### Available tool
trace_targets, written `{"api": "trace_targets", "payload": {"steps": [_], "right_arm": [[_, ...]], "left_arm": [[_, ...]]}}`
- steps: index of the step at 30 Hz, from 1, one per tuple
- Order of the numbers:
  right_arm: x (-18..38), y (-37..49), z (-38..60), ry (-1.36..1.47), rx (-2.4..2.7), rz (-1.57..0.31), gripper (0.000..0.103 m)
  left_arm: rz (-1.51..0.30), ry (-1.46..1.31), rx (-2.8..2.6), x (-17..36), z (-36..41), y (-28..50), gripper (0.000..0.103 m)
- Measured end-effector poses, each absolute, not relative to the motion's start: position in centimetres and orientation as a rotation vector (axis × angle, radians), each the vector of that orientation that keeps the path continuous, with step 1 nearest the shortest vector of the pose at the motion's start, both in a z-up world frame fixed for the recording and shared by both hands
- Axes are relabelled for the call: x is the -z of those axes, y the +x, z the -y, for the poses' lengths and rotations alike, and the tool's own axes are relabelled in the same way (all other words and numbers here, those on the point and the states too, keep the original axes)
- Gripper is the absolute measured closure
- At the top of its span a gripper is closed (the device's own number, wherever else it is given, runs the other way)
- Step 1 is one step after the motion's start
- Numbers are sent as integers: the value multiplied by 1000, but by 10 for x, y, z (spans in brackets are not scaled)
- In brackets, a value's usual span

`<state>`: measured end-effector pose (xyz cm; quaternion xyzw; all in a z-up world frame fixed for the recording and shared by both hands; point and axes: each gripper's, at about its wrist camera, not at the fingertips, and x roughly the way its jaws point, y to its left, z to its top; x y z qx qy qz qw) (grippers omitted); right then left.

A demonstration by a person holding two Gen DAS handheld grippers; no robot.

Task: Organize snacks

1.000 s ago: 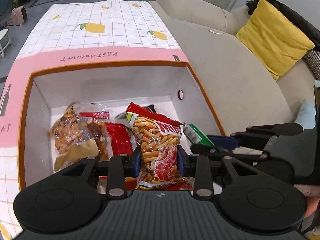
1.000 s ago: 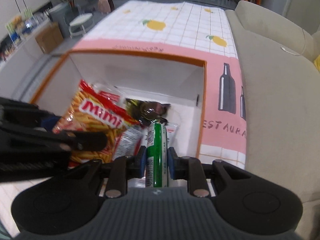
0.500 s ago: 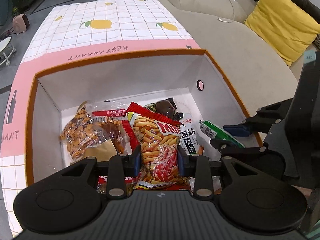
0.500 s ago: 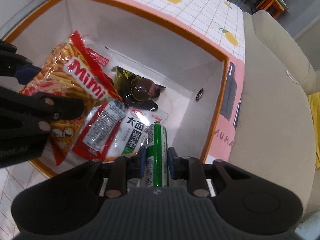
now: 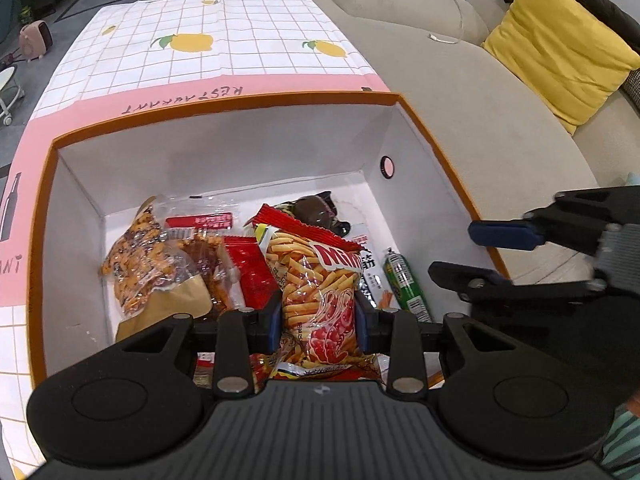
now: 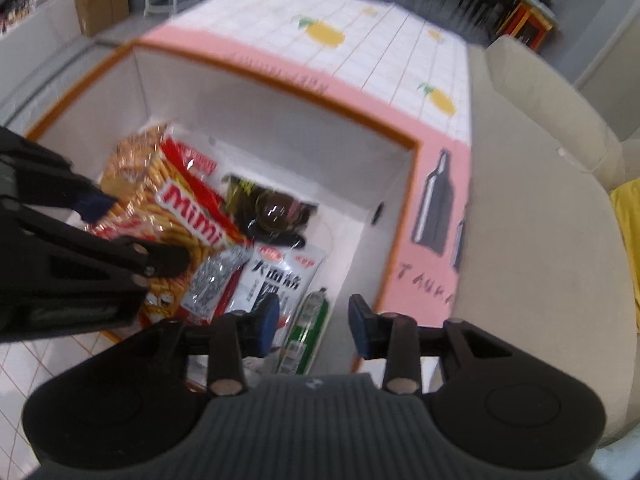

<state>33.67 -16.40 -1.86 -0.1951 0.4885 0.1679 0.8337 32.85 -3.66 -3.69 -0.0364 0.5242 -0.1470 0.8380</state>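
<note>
Inside the box, the left gripper pinches the light, crinkly, crushable Mimi bag mid-body, while the right gripper has its fingers opening, clear of the slippery green packet.

left wrist: steeply down, close over box | right wrist: same, from right, blurred | shared: box interior, tablecloth, sofa

My Mimi shrimp-stick bag, red-topped and crinkled, stands upright over the white box with its orange rim. Inside, the green sausage stick lies lengthwise on the floor beside a white gluten-strip packet near the right wall.
</note>
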Motion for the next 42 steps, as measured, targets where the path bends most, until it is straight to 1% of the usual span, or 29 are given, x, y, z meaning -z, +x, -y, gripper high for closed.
{"api": "trace_targets", "payload": {"steps": [2,3,7,12,14,16,18,19,24,29,31,35,39,40,42], "right_arm": [[11,333,172,-365,-367,-1018,68],[8,331,175,-359,-358,-1011,65],[1,325,186,-348,-328,-970,65],[6,326,197,-337,-306,-994,64],[8,325,199,-339,-303,-1000,64],[8,322,200,-335,-306,-1001,64],[8,320,201,-333,-308,-1001,63],[8,319,201,-333,-308,-1003,63],[5,314,205,-319,-311,-1016,63],[-10,305,208,-269,-316,-1018,63],[-21,298,210,-254,-315,-1004,56],[-51,277,213,-205,-331,-949,53],[-82,249,218,-133,-356,-879,39],[-89,240,219,-111,-360,-864,37],[-100,222,221,-76,-367,-831,37]], "left_arm": [[-1107,-81,322,38,43,329,65],[-1106,-93,333,39,46,330,65],[-1123,-127,332,46,56,334,65],[-1151,-248,330,57,57,339,64],[-1171,-247,306,60,59,341,63],[-1185,-223,290,61,60,342,39],[-1184,-211,289,57,60,340,27],[-1179,-204,290,55,59,339,25],[-1137,-139,277,32,56,329,25],[-1032,-43,270,-7,54,304,25],[-981,-28,259,-24,50,291,25],[-857,43,220,-64,46,257,25],[-698,139,163,-97,47,213,25],[-662,149,152,-105,46,200,25],[-610,154,121,-116,44,177,25]]}}
